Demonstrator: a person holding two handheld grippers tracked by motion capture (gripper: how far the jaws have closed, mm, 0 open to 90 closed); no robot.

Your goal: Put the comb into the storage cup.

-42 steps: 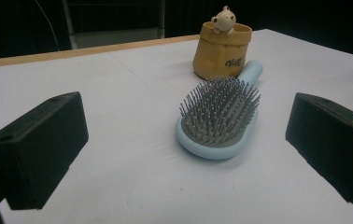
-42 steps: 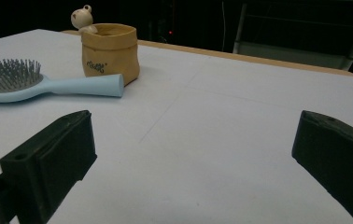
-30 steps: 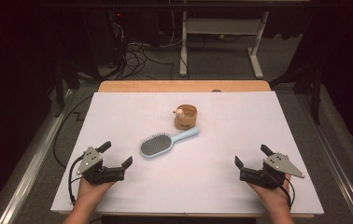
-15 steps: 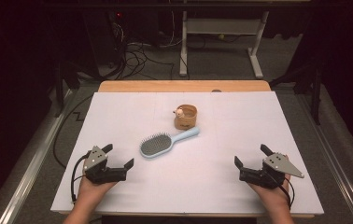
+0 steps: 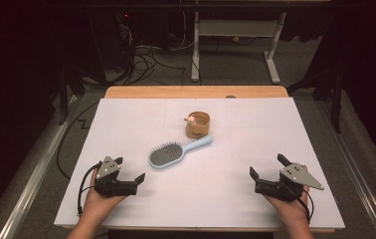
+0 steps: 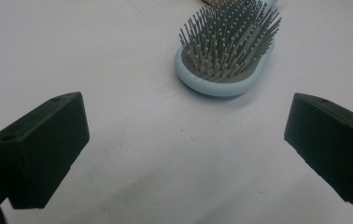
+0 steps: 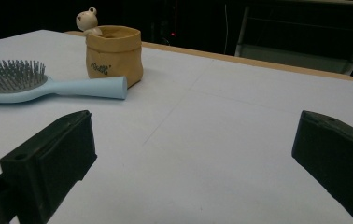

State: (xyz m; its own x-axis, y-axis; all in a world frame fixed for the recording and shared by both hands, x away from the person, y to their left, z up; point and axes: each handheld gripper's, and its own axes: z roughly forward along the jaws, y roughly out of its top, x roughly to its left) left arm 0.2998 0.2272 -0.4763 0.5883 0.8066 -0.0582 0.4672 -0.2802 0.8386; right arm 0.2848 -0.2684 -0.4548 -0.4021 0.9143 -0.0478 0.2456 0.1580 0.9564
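Hairbrush [image 5: 166,155] lies just ahead of your left gripper [image 5: 129,177], handle [image 5: 198,144] pointing away toward pouch [image 5: 198,124]; both grippers' jaws spread, right gripper [image 5: 268,174] farther off.

A white table [image 5: 126,124] carries a blue hairbrush [image 5: 176,152] and tan pouch [image 5: 198,125].

Light-blue hairbrush [image 5: 176,152] with grey bristles, tan pouch [image 5: 198,125], white table [image 5: 275,129].
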